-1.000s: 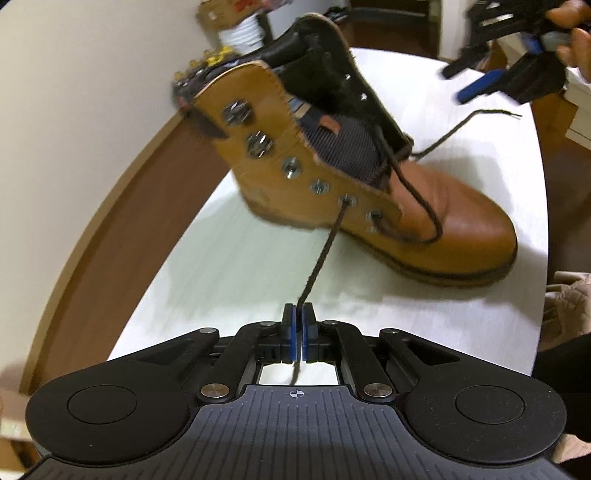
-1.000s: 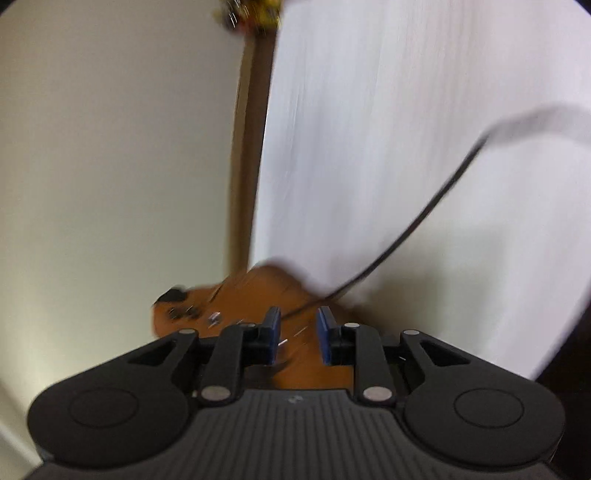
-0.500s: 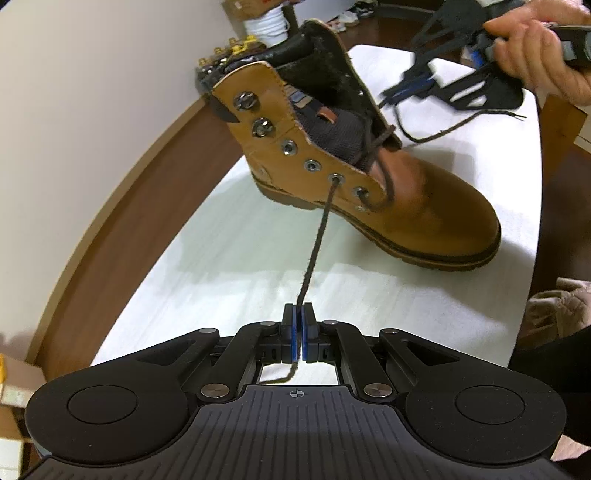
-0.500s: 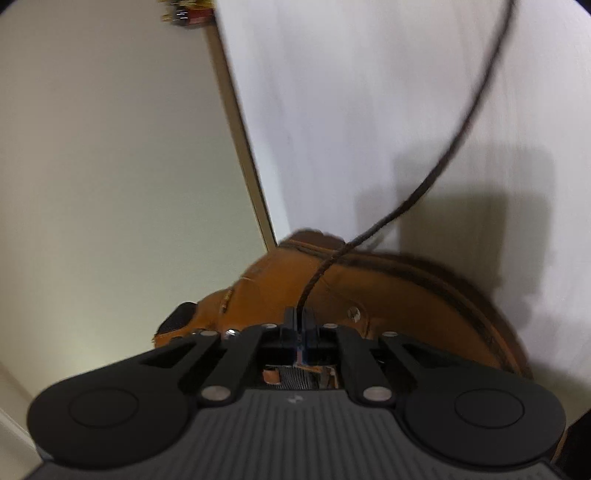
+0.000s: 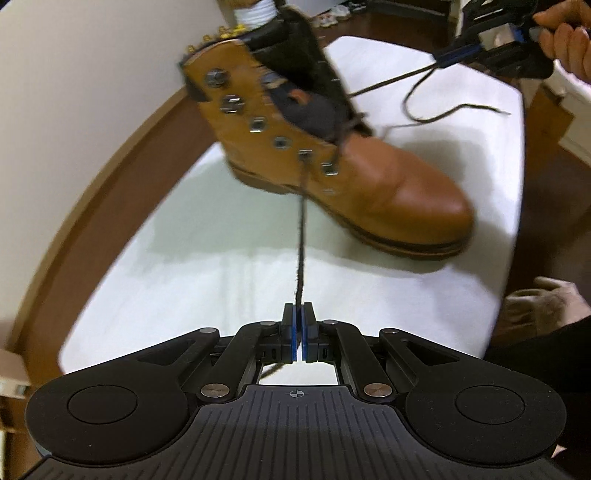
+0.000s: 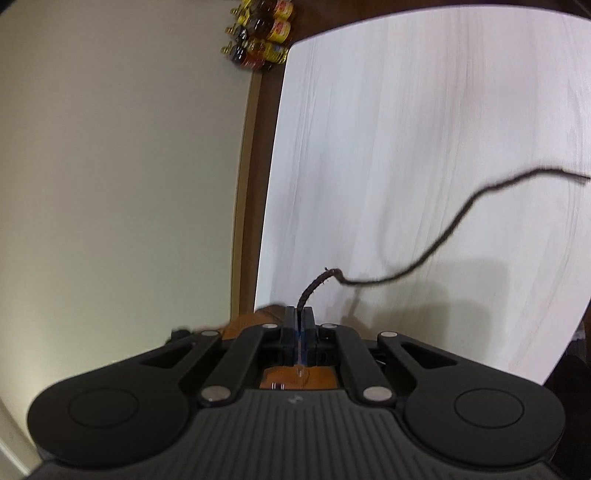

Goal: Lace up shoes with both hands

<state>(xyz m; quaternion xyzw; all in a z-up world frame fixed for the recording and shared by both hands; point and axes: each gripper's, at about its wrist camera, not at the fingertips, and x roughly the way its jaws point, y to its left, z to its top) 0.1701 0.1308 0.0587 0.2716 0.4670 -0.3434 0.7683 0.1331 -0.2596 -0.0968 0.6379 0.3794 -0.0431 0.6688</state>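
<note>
The left tongs (image 5: 297,325) pinch one lace end (image 5: 301,236), pulled tight toward the boot (image 5: 369,177) on the table (image 5: 221,266) — straight ahead. The right tongs (image 6: 299,325) pinch the other lace end (image 6: 424,258) beyond the boot — its loose tail trails off right.

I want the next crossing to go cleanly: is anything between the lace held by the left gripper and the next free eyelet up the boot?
Nothing visible. The lace runs taut from the left gripper to its eyelet; the next eyelet is bare on the boot.

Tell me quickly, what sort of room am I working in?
Probably a home room: a white table on a wooden floor, drink bottles stacked by the wall, shoes lying on the floor beyond.
</note>
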